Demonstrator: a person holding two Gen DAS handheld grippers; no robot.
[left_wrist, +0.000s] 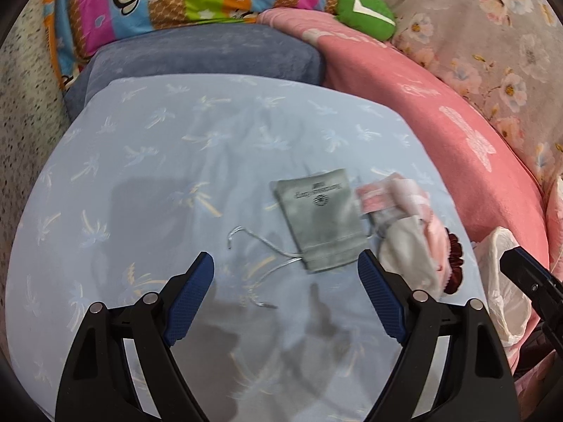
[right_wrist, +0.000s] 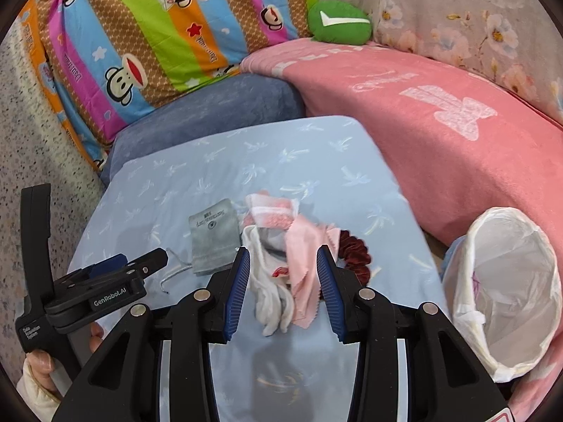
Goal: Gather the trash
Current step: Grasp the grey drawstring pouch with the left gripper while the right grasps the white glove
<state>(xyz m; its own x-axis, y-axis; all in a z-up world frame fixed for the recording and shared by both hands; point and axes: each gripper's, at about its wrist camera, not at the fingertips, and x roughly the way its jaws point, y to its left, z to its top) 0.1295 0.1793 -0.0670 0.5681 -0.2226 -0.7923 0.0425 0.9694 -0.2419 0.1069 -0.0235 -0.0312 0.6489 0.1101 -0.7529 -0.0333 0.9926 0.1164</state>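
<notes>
A small pile lies on the light blue pillow point(right_wrist: 176, 183): a grey drawstring pouch point(right_wrist: 213, 235), a pink-and-white striped cloth point(right_wrist: 271, 211), a white sock point(right_wrist: 271, 302), a pink cloth point(right_wrist: 306, 281) and a dark red scrunchie point(right_wrist: 355, 253). My right gripper point(right_wrist: 283, 251) hovers over the sock and pink cloth, jaws partly apart and not pressing on them. My left gripper point(left_wrist: 285, 256) stands wide open above the pouch point(left_wrist: 316, 218) and its cord point(left_wrist: 260, 242), holding nothing. A white trash bag point(right_wrist: 506, 292) lies open to the right of the pile.
A monkey-print quilt point(right_wrist: 140, 35) and a blue-grey cushion point(right_wrist: 211, 109) lie behind the pillow. A pink blanket point(right_wrist: 440, 123), a green plush point(right_wrist: 339, 21) and a floral cover point(right_wrist: 475, 17) fill the right. A person's hand point(right_wrist: 38, 362) holds the left gripper point(right_wrist: 140, 262).
</notes>
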